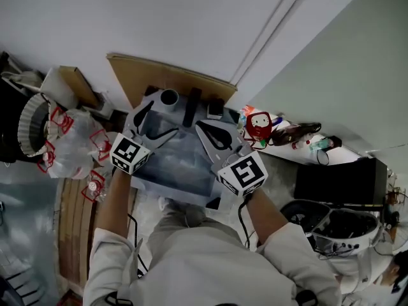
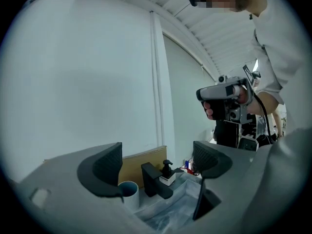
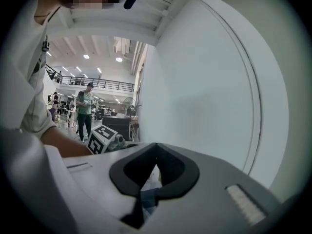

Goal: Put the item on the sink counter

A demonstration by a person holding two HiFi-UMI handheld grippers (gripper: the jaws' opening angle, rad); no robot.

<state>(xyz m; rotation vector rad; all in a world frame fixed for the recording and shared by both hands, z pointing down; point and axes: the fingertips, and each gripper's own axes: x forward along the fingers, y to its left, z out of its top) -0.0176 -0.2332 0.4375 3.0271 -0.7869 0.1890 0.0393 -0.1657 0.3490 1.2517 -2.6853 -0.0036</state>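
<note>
L gripper (image 2: 157,163) is gaping wide, gripping nothing (cup (image 2: 128,191) sitting beyond, 7 o'clock); R gripper (image 3: 155,167) is pinching shut, empty.

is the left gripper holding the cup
No, the left gripper is open and empty, and the cup stands beside the faucet beyond it.

Centre of frame: sink (image 1: 178,164); along its upper edge stand cup (image 1: 169,97), faucet (image 1: 190,107) and soap dispenser (image 1: 215,109) (left to right), board (image 1: 159,75) behind them; bags (image 1: 73,139) at left, bottles (image 1: 290,134) at right
</note>
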